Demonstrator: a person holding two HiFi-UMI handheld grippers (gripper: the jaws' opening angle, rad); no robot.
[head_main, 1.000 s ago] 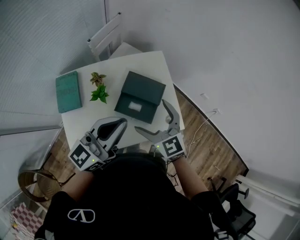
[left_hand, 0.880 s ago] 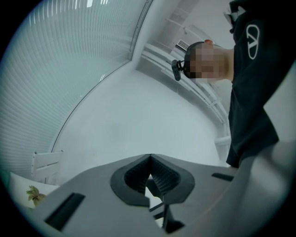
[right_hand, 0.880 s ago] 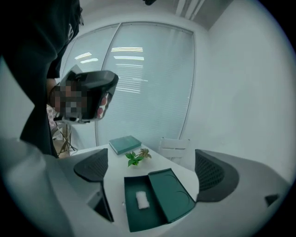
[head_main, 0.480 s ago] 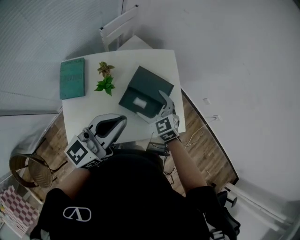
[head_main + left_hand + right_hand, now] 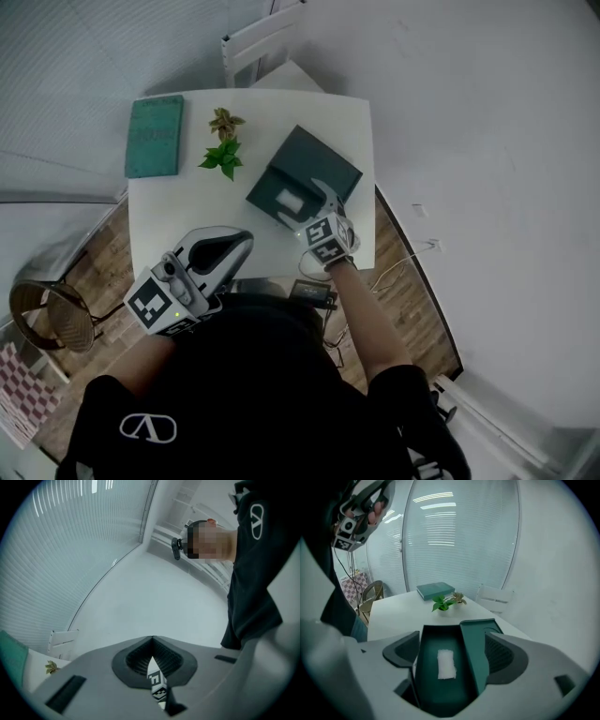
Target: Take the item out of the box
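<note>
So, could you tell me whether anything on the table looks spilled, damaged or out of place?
Nothing looks spilled or damaged. The only slight oddity is the open box, which sits turned at an angle to the edges of the table, while the book lies roughly square to them.

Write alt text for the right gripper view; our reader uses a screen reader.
The right gripper, jaws closing, straddles an open dark green box with a white rectangular item lying inside. Beyond, on the white table, are a small plant and a teal book.
</note>
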